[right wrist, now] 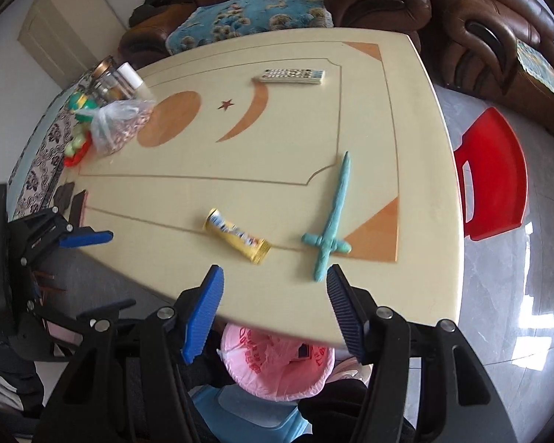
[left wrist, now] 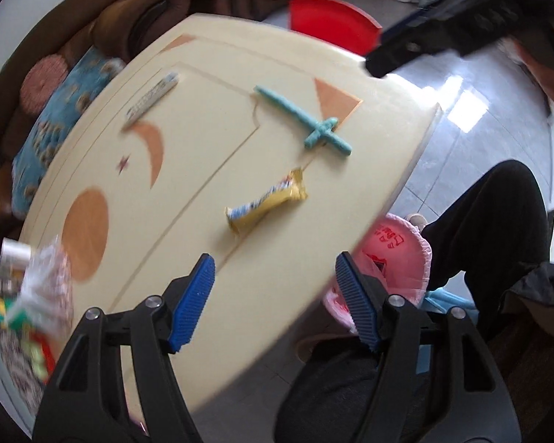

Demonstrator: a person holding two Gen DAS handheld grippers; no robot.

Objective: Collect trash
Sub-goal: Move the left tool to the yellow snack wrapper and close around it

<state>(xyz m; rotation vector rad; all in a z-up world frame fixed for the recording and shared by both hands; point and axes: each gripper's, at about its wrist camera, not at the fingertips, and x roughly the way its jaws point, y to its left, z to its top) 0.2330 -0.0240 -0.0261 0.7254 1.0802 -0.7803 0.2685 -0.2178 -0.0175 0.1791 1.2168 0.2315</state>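
A yellow snack wrapper (left wrist: 267, 199) (right wrist: 237, 236) lies on the cream table (left wrist: 188, 170) (right wrist: 277, 155) near its front edge. A teal clay sword (left wrist: 304, 122) (right wrist: 332, 217) lies to the wrapper's right. A bin lined with a pink bag (left wrist: 395, 254) (right wrist: 277, 365) stands on the floor under the table's front edge. My left gripper (left wrist: 273, 302) is open and empty above the table edge, just short of the wrapper; it also shows in the right wrist view (right wrist: 86, 238). My right gripper (right wrist: 273, 313) is open and empty above the bin, before the wrapper and sword.
A remote control (left wrist: 153, 98) (right wrist: 291, 75) lies at the table's far side. A plastic bag, jars and toys (right wrist: 107, 118) (left wrist: 29, 288) crowd the left end. A red stool (right wrist: 493, 177) (left wrist: 332, 22) stands to the right. A brown sofa (right wrist: 406, 0) runs behind.
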